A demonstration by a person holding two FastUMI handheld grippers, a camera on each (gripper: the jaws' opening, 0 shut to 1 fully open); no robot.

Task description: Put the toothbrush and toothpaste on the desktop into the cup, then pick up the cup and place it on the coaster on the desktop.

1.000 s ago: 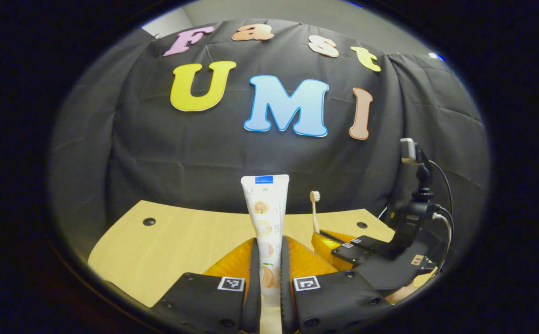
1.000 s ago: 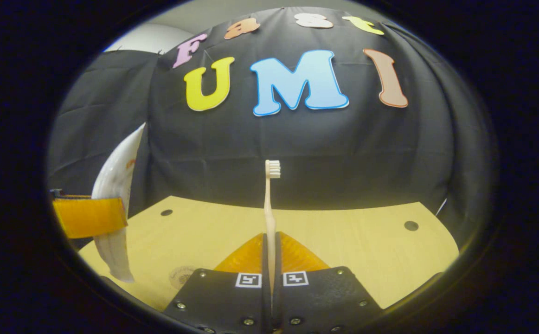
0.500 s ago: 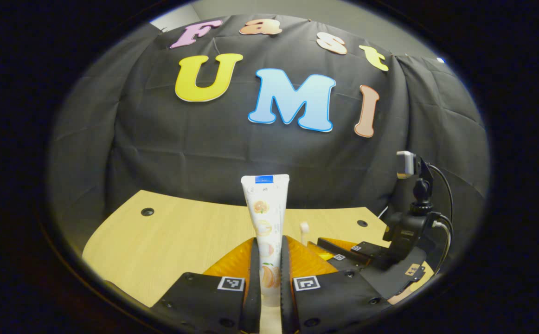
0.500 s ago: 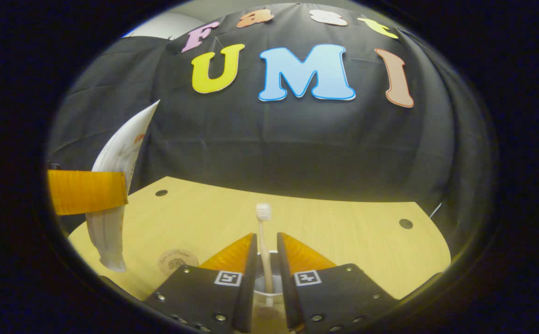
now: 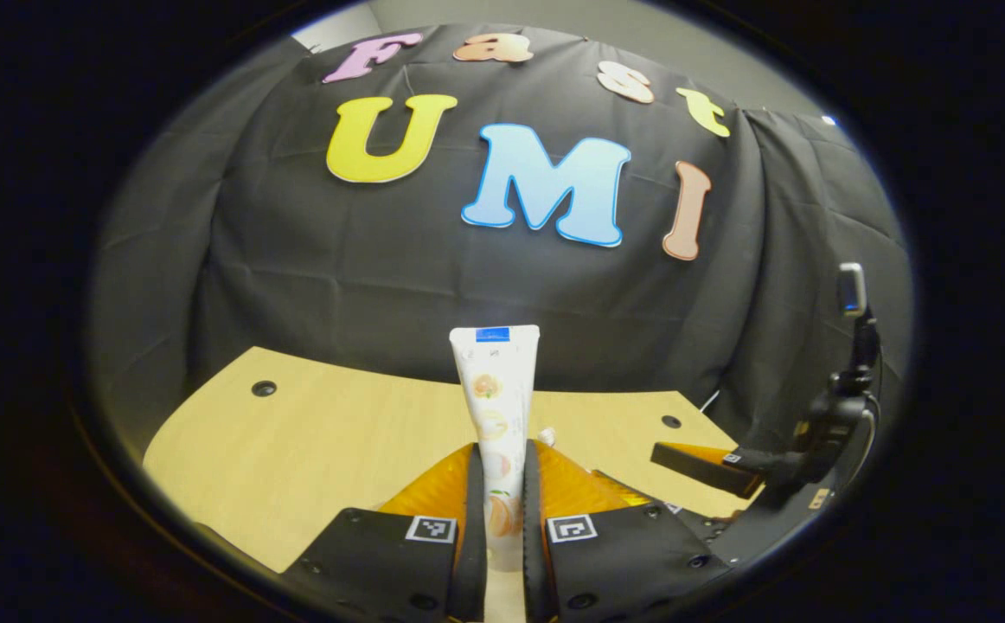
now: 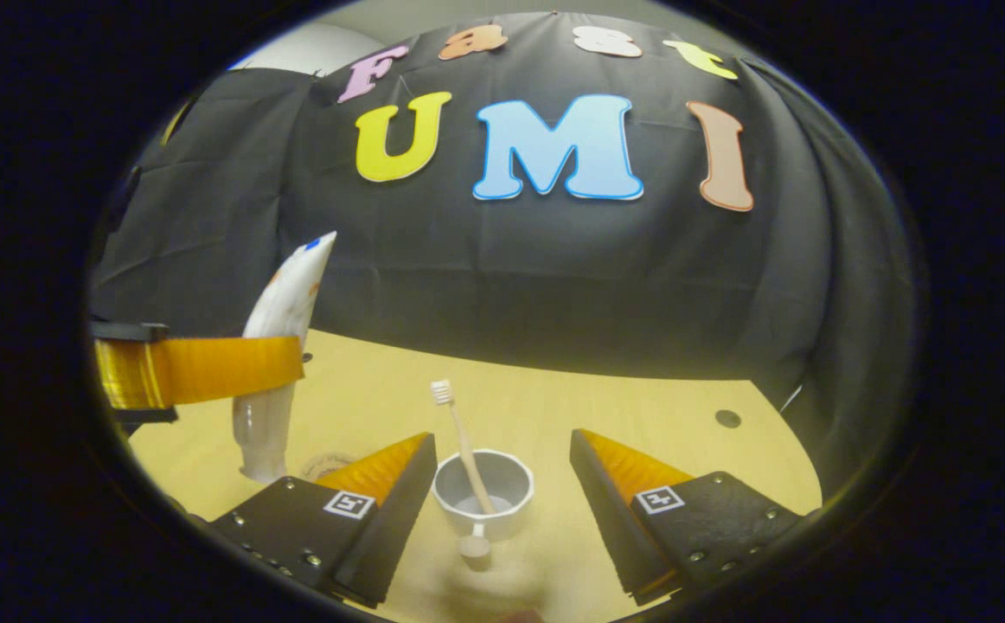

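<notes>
Toothbrush [image 6: 462, 437] in cup [image 6: 483, 493], right tongs [image 6: 502, 459] spread

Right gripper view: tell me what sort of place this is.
Probably a staged recording booth: a black cloth wall behind a bare wooden desktop with a cup holding a toothbrush.

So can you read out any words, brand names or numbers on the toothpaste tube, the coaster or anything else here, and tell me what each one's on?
Toothpaste tube: small print and a blue band near its top, too blurred to read.
Coaster: a faint printed mark, too small and partly hidden to read.
Left gripper and right gripper: square black-and-white coded markers, no words.
Cup and toothbrush: no text visible.
</notes>
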